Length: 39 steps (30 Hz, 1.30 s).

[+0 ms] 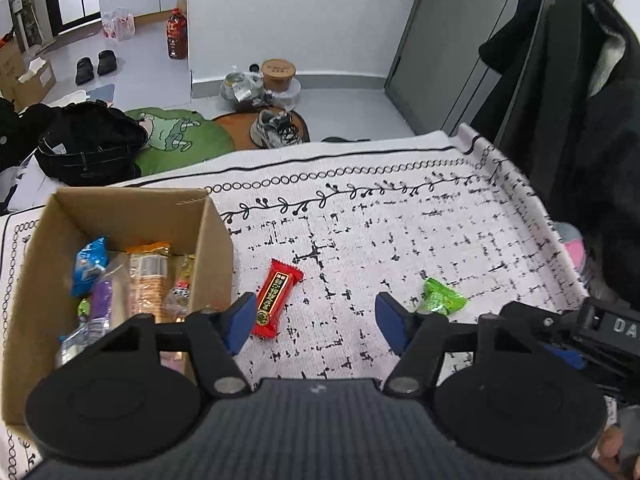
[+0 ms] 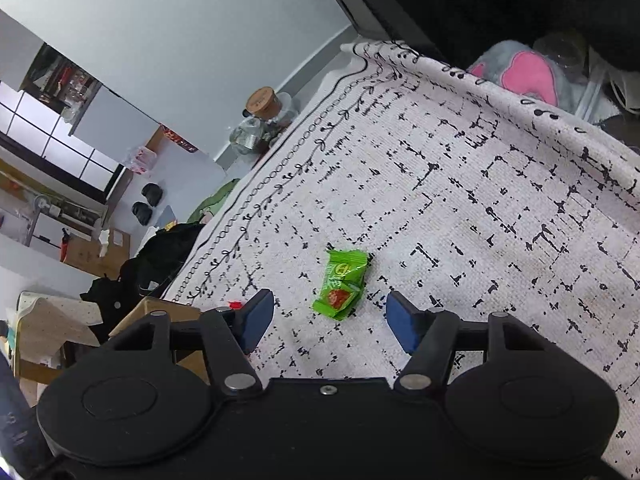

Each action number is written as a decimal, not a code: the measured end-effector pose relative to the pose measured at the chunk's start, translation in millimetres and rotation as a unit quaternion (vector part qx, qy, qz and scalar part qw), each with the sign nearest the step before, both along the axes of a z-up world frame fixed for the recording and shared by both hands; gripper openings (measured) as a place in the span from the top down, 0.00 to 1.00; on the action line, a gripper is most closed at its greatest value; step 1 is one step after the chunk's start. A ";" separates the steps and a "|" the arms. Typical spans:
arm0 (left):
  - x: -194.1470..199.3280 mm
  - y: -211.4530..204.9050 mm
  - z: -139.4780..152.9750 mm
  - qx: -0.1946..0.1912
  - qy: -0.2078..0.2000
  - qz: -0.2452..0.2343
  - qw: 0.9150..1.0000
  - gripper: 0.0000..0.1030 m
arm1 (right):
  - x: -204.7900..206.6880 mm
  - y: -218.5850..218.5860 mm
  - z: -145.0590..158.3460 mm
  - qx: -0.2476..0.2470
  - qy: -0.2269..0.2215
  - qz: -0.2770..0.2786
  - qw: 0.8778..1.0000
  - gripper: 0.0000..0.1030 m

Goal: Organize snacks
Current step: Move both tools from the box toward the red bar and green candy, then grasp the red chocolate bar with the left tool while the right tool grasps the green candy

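Red snack: a red snack bar (image 1: 277, 299) lay flat on the tablecloth (image 1: 400, 216), just beside the open side of the cardboard box (image 1: 132, 204), near the cloth's left edge.
Green snack: a small green candy (image 2: 342, 285) lay on the cloth too, well apart from the box and nearer the right edge. The left view showed it as well (image 1: 442, 298).
Box: it already held some snacks – a blue pack (image 1: 90, 264), an orange cracker pack (image 1: 149, 276) and a few more.
Left gripper: the left gripper (image 1: 316, 322) hung over the cloth with its blue pads apart. The red bar lay right by the left pad, but nothing was pinched.
Right gripper: the right gripper (image 2: 330, 320) had its pads apart as well. The green candy sat in the gap just ahead of them – not squeezed yet.
How they would feel: both snacks looked very light. The wrappers looked thin, shiny and crinkly, so they would likely slip and fold.
Red bar inside: it was probably a bit stiff, and might crack if squeezed hard.
Green candy inside: it looked puffy and soft at the ends, with a small firm lump in the middle.
Where to hold: across the short width, in the middle of each one – not by the flappy ends.
What was left: these two snacks still had to go in the box.
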<state>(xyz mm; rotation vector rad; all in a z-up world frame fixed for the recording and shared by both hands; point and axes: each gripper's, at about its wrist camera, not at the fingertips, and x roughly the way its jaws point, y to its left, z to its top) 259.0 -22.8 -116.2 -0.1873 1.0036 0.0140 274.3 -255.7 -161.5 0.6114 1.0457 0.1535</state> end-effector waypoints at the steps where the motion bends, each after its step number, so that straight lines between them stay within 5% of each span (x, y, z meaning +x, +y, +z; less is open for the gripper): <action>1: 4.1 -1.1 -4.4 0.001 0.005 -0.001 1.000 0.44 | 1.6 0.0 -1.7 -0.002 0.003 0.000 1.000 0.40; 8: 27.3 -7.3 -31.4 0.016 0.028 0.001 0.999 0.53 | 18.1 4.9 -15.9 0.001 0.020 -0.007 1.000 0.43; 26: 55.6 -5.4 -69.7 0.071 0.064 0.013 0.995 0.58 | 45.4 16.6 -45.9 -0.003 0.055 -0.007 0.998 0.44; 34: 54.6 0.9 -82.7 0.060 0.083 0.020 0.995 0.59 | 52.1 26.2 -51.8 -0.012 0.055 0.002 0.998 0.48; 39: 53.7 1.4 -81.8 0.046 0.083 0.024 0.995 0.81 | 55.5 31.9 -60.7 -0.021 0.063 0.005 0.998 0.58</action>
